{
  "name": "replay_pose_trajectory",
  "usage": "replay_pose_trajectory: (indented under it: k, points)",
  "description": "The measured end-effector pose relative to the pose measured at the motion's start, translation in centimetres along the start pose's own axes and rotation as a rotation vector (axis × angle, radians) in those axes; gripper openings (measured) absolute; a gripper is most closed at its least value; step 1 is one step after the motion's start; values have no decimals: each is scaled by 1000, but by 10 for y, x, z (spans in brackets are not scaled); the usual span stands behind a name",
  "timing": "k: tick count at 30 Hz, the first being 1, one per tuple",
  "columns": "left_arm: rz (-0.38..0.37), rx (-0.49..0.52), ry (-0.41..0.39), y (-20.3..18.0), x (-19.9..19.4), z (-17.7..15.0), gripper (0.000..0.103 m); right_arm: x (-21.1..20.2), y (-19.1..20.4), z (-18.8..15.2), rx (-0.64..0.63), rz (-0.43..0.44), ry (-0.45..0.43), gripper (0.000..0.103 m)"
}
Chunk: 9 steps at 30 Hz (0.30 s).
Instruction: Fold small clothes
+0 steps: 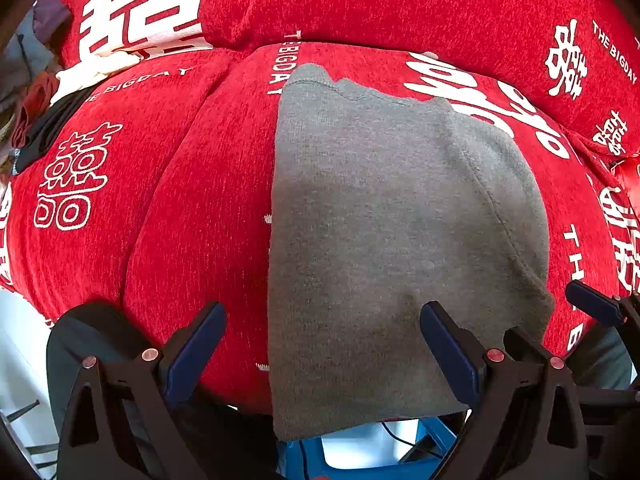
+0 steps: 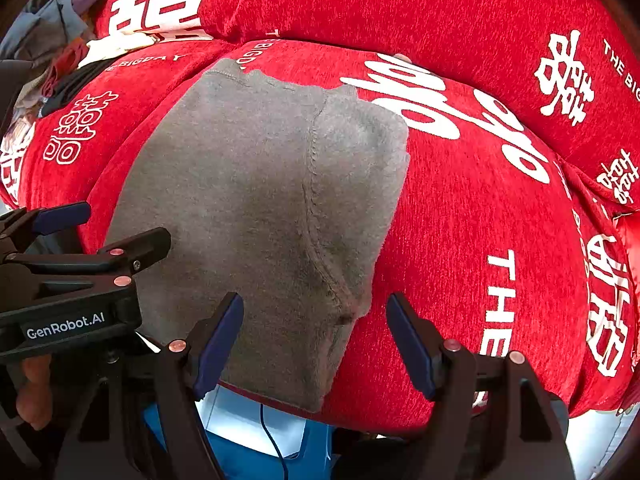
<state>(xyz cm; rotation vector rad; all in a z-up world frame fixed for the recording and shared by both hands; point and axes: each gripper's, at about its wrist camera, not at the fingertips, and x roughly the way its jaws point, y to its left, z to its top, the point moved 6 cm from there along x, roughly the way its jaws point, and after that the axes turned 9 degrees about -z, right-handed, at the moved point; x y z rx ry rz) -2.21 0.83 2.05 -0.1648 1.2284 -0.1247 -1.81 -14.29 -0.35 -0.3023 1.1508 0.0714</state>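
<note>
A grey knit garment (image 1: 380, 220) lies flat, folded lengthwise, on a red sofa cushion (image 1: 192, 208), its near end hanging over the cushion's front edge. It also shows in the right wrist view (image 2: 248, 200) with a seam running down it. My left gripper (image 1: 324, 344) is open and empty, its fingers spread over the garment's near left part. My right gripper (image 2: 316, 336) is open and empty over the garment's near right corner. The right gripper's tip shows at the right edge of the left wrist view (image 1: 592, 304). The left gripper shows at the left of the right wrist view (image 2: 100, 236).
The sofa's red back cushion (image 1: 400, 0) with white lettering rises behind. A pile of other clothes (image 1: 36, 92) lies at the far left of the seat. A blue and white object (image 2: 248, 432) with a cable sits below the cushion's front edge.
</note>
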Motion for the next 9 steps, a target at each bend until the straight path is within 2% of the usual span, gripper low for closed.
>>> replay_pose_trajectory:
  k: [9]
  points:
    - [-3, -8, 0, -1, 0, 0, 98, 0, -4, -2, 31, 11, -2, 77]
